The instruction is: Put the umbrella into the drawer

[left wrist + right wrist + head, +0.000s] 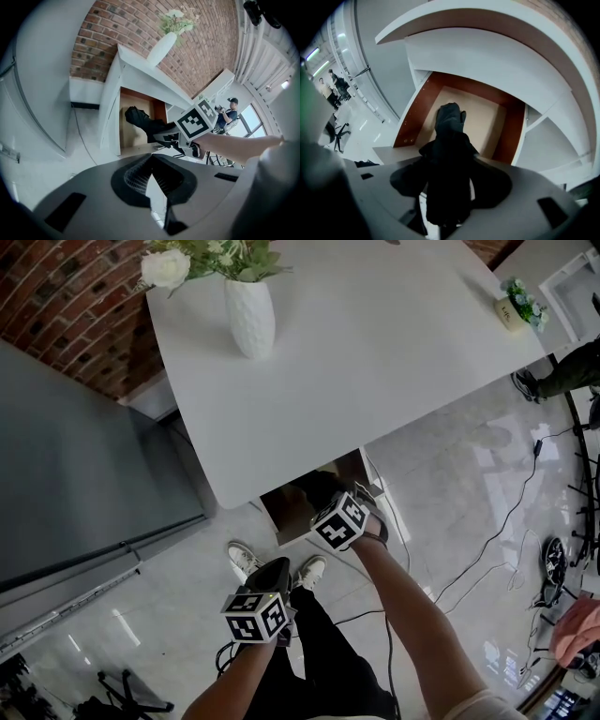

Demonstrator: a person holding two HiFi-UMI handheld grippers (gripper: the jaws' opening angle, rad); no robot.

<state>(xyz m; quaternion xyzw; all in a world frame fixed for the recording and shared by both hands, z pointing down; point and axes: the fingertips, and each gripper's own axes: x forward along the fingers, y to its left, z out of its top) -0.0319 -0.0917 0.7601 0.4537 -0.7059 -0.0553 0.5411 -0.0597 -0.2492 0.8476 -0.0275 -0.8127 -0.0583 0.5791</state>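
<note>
Right claw [450,161] stands wide around the black folded fabric umbrella [449,126], whose far end reaches into the open brown wooden drawer [487,117] beyond. I judge it light, soft-skinned, stiff-cored; best held mid-body.

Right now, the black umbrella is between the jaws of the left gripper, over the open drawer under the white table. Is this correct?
One thing is wrong: the umbrella is between the jaws of the right gripper, not the left, as the right gripper view shows. The left gripper has nothing between its jaws. The rest holds: it is over the open drawer under the white table.
</note>
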